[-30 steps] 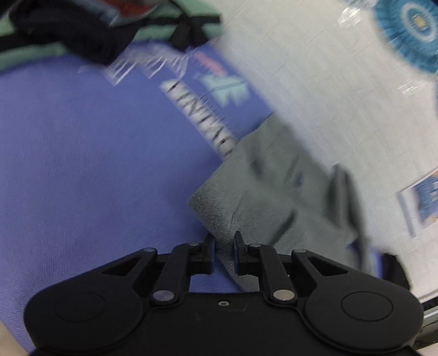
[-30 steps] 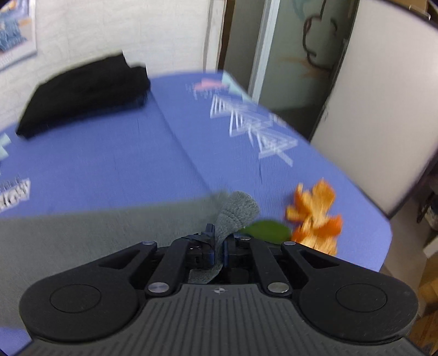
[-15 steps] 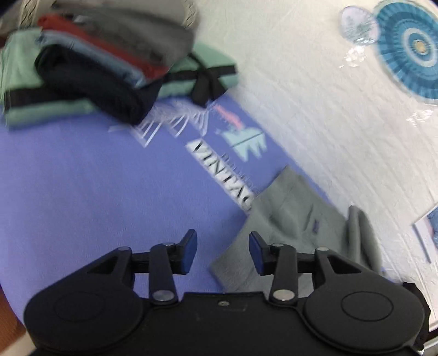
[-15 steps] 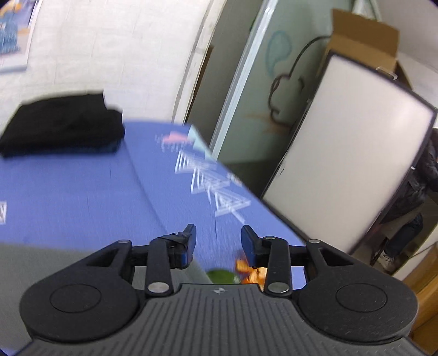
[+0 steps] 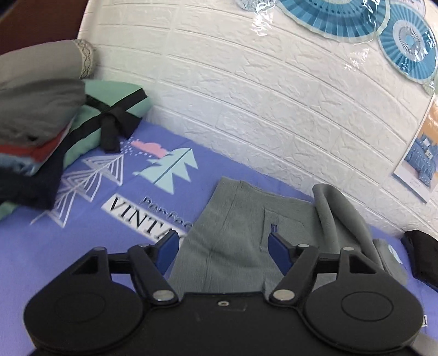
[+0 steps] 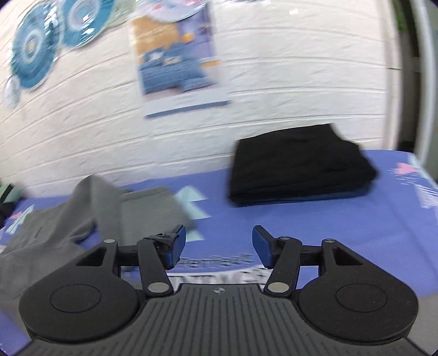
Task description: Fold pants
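Note:
The grey pants lie folded over on the purple printed bedsheet near the white brick wall, with a raised rolled fold on their right side. My left gripper is open and empty, held just above the near edge of the pants. In the right wrist view the pants lie at the left, with a hump of cloth standing up. My right gripper is open and empty, to the right of the pants above the sheet.
A stack of folded clothes, grey, mint, red and dark, sits at the far left against the wall. A folded black garment lies to the right of the pants. A poster and blue paper fans hang on the wall.
Both grippers were shut on the grey pants a second ago. Both have opened and let go, then lifted and turned toward the wall. The pants now lie folded on the sheet.

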`<state>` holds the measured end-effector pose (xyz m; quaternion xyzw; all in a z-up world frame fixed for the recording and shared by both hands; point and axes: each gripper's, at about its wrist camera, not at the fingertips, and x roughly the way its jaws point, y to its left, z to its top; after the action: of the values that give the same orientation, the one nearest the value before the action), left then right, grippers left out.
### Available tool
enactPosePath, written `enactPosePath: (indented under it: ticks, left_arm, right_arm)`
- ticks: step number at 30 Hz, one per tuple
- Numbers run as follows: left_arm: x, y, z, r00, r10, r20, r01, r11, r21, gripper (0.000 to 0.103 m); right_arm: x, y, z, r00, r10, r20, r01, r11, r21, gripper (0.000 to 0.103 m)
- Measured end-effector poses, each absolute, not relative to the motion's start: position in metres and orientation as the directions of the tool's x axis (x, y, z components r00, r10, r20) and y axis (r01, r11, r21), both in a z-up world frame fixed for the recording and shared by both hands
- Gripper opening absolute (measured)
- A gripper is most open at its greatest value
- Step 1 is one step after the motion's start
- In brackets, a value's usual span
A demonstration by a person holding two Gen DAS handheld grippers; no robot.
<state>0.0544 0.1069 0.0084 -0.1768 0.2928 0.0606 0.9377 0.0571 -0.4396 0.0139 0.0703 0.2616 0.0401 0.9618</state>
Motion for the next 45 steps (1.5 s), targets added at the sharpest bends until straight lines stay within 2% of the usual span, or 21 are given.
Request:
enactPosePath:
  ticks: [10,15,18,23,25,27,28,29,30,35,39,45]
  left_arm:
    - [0.170,0.127,-0.022,0.720,-0.061,-0.691,-0.189,0.941,-0.280,0.103]
    - [0.210,0.131,-0.052,0.666,-0.102,-0.739,-0.187,0.936,-0.297,0.103]
    - [0.221,0.127,-0.064,0.654,-0.112,-0.748,-0.180,0.938,-0.298,0.103]
    - [0.225,0.113,-0.066,0.681,-0.063,-0.730,-0.137,0.967,-0.212,0.103]
    - [0.226,0.108,-0.067,0.680,-0.040,-0.732,-0.125,0.978,-0.170,0.103]
    - [0.226,0.108,-0.068,0.682,-0.029,-0.730,-0.128,0.979,-0.158,0.103]
    - [0.226,0.109,-0.068,0.684,-0.027,-0.729,-0.138,0.977,-0.165,0.101]
    - [0.226,0.111,-0.068,0.685,-0.025,-0.728,-0.150,0.973,-0.175,0.082]
    - [0.226,0.113,-0.067,0.685,-0.023,-0.728,-0.164,0.969,-0.184,0.076]
    - [0.226,0.109,-0.064,0.685,-0.016,-0.728,-0.167,0.970,-0.179,0.068]
    - [0.224,0.104,-0.061,0.688,0.007,-0.726,-0.183,0.969,-0.164,0.067]
    - [0.221,0.105,-0.057,0.690,0.012,-0.723,-0.219,0.956,-0.194,0.067]
  right_arm:
    - [0.171,-0.356,0.005,0.800,0.235,-0.552,-0.205,0.972,0.118,0.096]
    - [0.210,-0.325,-0.017,0.753,0.256,-0.606,-0.249,0.964,0.097,0.102]
    - [0.230,-0.309,-0.032,0.735,0.233,-0.637,-0.250,0.966,0.065,0.102]
    - [0.251,-0.304,-0.053,0.712,0.211,-0.670,-0.226,0.972,0.067,0.100]
    - [0.251,-0.308,-0.052,0.713,0.233,-0.662,-0.236,0.968,0.087,0.082]
    - [0.249,-0.307,-0.046,0.717,0.230,-0.658,-0.254,0.965,0.060,0.030]
    - [0.246,-0.308,-0.041,0.724,0.226,-0.652,-0.256,0.965,0.051,0.023]
    - [0.243,-0.310,-0.035,0.739,0.221,-0.636,-0.254,0.966,0.040,0.015]
    - [0.239,-0.313,-0.027,0.762,0.210,-0.612,-0.244,0.969,0.028,0.013]
    - [0.217,-0.350,0.019,0.872,0.133,-0.471,-0.133,0.991,0.034,0.011]
    - [0.190,-0.397,0.061,0.935,-0.004,-0.354,0.005,1.000,0.002,0.011]
    - [0.146,-0.476,0.099,0.948,-0.191,-0.253,0.197,0.980,-0.002,0.011]
